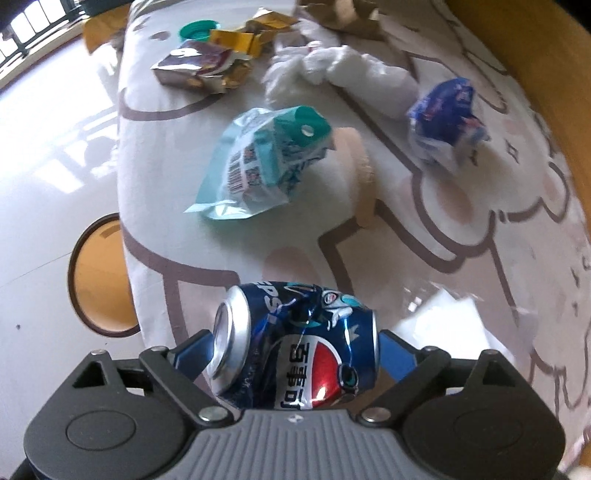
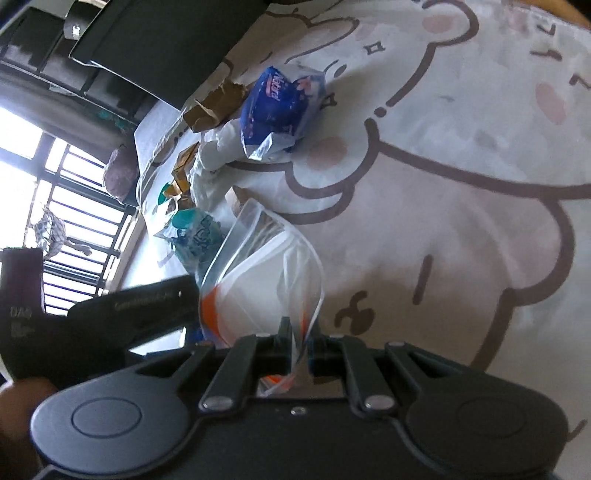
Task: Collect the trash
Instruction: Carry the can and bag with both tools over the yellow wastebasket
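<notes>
A dented blue Pepsi can (image 1: 295, 343) lies sideways between the blue fingers (image 1: 397, 354) of my left gripper (image 1: 295, 349), which points steeply down over the bed's edge. The jaws stand wide; thin gaps show at both can ends, so the pads do not press it. My right gripper (image 2: 297, 332) is shut on the rim of a clear plastic bag (image 2: 266, 273) with an orange stripe, its mouth gaping upward. That bag (image 1: 436, 325) shows just right of the can. More trash lies beyond: a teal pouch (image 1: 266, 162) and a blue-white wrapper (image 1: 443, 122).
The bedsheet (image 1: 461, 240) carries a cartoon bear print. Farther off lie white crumpled tissue (image 1: 332, 70), foil packets (image 1: 199, 66), a teal lid (image 1: 197, 31) and torn brown cardboard (image 1: 343, 14). Glossy floor (image 1: 55, 166) and a round orange mat (image 1: 99, 273) are left of the bed.
</notes>
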Action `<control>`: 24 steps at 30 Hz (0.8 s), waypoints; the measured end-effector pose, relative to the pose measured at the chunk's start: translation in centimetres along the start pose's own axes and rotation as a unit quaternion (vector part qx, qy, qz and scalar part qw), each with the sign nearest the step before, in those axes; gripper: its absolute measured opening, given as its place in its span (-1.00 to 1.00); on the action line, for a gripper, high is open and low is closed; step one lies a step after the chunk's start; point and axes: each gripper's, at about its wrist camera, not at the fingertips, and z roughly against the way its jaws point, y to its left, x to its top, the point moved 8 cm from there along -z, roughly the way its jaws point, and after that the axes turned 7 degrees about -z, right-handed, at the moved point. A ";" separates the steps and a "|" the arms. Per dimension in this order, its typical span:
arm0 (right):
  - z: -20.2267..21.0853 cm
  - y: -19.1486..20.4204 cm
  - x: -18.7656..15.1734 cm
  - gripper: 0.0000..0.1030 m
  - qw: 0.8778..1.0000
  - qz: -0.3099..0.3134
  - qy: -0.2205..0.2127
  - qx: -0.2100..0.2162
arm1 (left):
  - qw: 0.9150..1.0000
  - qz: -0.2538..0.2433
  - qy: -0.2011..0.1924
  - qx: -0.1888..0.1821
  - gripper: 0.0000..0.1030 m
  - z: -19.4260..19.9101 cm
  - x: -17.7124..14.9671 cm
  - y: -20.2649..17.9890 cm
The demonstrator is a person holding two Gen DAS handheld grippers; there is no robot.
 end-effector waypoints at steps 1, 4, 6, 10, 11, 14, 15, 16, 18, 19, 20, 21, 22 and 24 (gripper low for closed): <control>0.2 -0.2 0.1 -0.85 1.000 0.003 0.000 -0.006 | 1.000 0.003 -0.001 0.009 0.82 -0.1 0.1 0.0; 0.8 -0.5 0.2 -0.85 1.000 0.019 -0.004 -0.022 | 0.999 -0.007 -0.014 0.040 0.80 0.0 0.5 -0.2; 1.0 -0.7 0.3 -0.85 0.999 0.025 -0.005 -0.028 | 0.998 -0.035 -0.020 0.044 0.67 0.1 0.6 -0.8; 1.5 -1.1 0.5 -0.85 0.999 0.029 -0.011 -0.036 | 0.996 -0.076 -0.025 0.040 0.54 0.4 0.5 -1.6; 1.6 -1.1 0.6 -0.85 0.999 0.030 -0.014 -0.038 | 0.996 -0.080 -0.027 0.034 0.52 0.6 0.4 -1.7; 1.9 -1.1 0.9 -0.85 0.998 0.036 -0.022 -0.048 | 0.995 -0.087 -0.036 0.023 0.49 0.9 0.3 -1.9; 2.0 -1.1 1.0 -0.85 0.998 0.039 -0.024 -0.051 | 0.995 -0.090 -0.041 0.021 0.49 1.2 0.2 -1.9; 2.0 -1.0 1.1 -0.85 0.997 0.043 -0.025 -0.055 | 0.995 -0.092 -0.047 0.018 0.48 1.5 0.2 -1.9; 2.0 -0.8 1.2 -0.85 0.996 0.049 -0.029 -0.064 | 0.994 -0.093 -0.057 0.010 0.48 1.9 0.3 -1.8; 2.0 -0.6 1.3 -0.85 0.996 0.053 -0.032 -0.067 | 0.994 -0.094 -0.063 0.005 0.48 2.2 0.4 -1.7; 2.0 -0.3 1.4 -0.85 0.995 0.057 -0.036 -0.071 | 0.993 -0.095 -0.068 0.001 0.47 2.4 0.4 -1.6; 2.0 0.0 1.4 -0.85 0.995 0.061 -0.039 -0.075 | 0.993 -0.095 -0.073 -0.004 0.47 2.7 0.5 -1.3; 2.0 0.4 1.4 -0.85 0.994 0.066 -0.042 -0.078 | 0.993 -0.093 -0.079 -0.009 0.47 3.0 0.5 -1.0; 1.9 1.4 1.4 -0.85 0.992 0.077 -0.048 -0.083 | 0.992 -0.089 -0.091 -0.017 0.47 3.6 0.7 -0.3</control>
